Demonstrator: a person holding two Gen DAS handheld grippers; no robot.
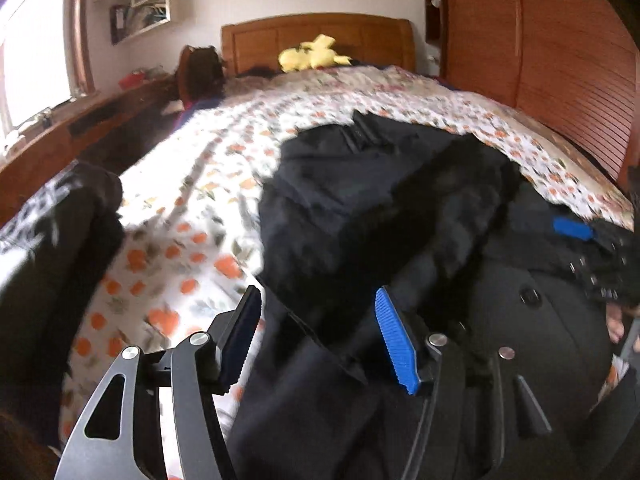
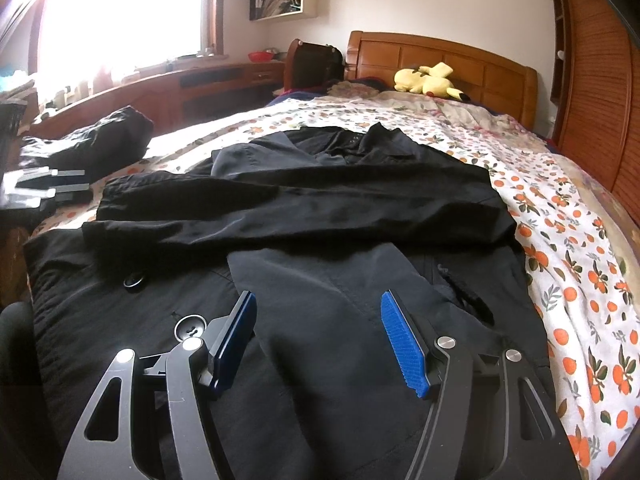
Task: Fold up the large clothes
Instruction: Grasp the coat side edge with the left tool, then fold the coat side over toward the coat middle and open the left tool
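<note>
A large black coat lies spread on the bed, both sleeves folded across its chest, with big buttons on its left front. It also fills the right half of the left wrist view. My right gripper is open and empty, low over the coat's lower front. My left gripper is open and empty above the coat's left edge. The right gripper's blue pad shows at the far right of the left wrist view; the left gripper shows at the left of the right wrist view.
The bed has an orange-flowered white sheet and a wooden headboard with a yellow plush toy. Another dark garment lies at the bed's left side. A wooden desk runs under the window; a slatted wardrobe stands right.
</note>
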